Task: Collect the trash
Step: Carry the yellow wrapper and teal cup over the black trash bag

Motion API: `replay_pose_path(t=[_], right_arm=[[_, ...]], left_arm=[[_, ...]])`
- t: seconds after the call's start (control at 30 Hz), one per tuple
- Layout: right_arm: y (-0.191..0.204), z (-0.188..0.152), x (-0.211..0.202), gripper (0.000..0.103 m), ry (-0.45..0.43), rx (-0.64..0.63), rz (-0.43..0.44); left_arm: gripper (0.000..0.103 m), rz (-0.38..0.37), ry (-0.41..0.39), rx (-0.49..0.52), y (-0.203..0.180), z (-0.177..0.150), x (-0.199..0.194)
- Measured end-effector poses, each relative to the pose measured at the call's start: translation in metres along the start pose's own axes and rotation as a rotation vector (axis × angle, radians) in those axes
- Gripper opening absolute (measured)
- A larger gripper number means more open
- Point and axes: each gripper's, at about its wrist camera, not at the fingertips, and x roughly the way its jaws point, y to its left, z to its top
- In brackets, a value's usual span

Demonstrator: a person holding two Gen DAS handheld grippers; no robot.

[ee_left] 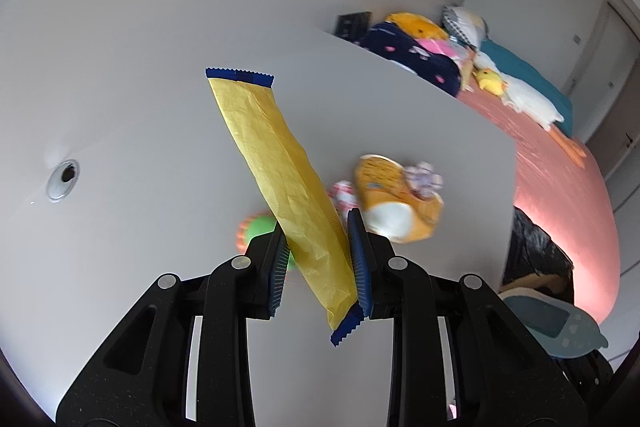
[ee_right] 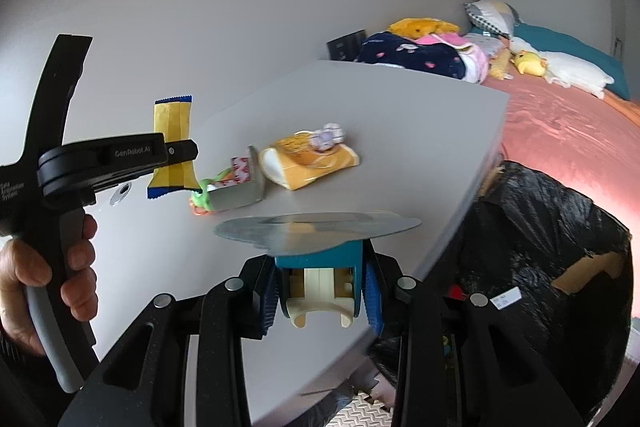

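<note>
both tools clamped — left tool [ee_left: 320,251] on a yellow wrapper [ee_left: 276,167], right tool [ee_right: 320,291] on what looks like a teal dustpan [ee_right: 316,231].

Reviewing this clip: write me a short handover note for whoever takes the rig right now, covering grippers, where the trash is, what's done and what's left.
Left gripper: shut on a yellow wrapper, lifted off the table.
Right gripper: shut on a teal dustpan-like tool, held over the table's near edge.
Black trash bag: open, off the table's right side.
Still on the table: orange packet with a crumpled purple-white scrap on it, a small box, a green-orange item.
Done: wrapper picked up.
Left: drop the wrapper in the bag, then clear the remaining items.
</note>
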Motion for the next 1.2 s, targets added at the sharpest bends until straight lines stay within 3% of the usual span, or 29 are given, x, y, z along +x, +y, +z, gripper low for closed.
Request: replay_pose_path(t=[0.37, 1.2], right_arm=[[-0.053, -0.007, -0.029, 0.036, -0.035, 0.078, -0.064], [-0.152, -0.022, -0.079, 0.036, -0.098, 0.261, -0.214]], left_arm=[[0.028, -0.067, 0.021, 0.089, -0.063, -0.011, 0.008], [0.028, -0.209, 0.084, 0.27, -0.168, -0.048, 0.021]])
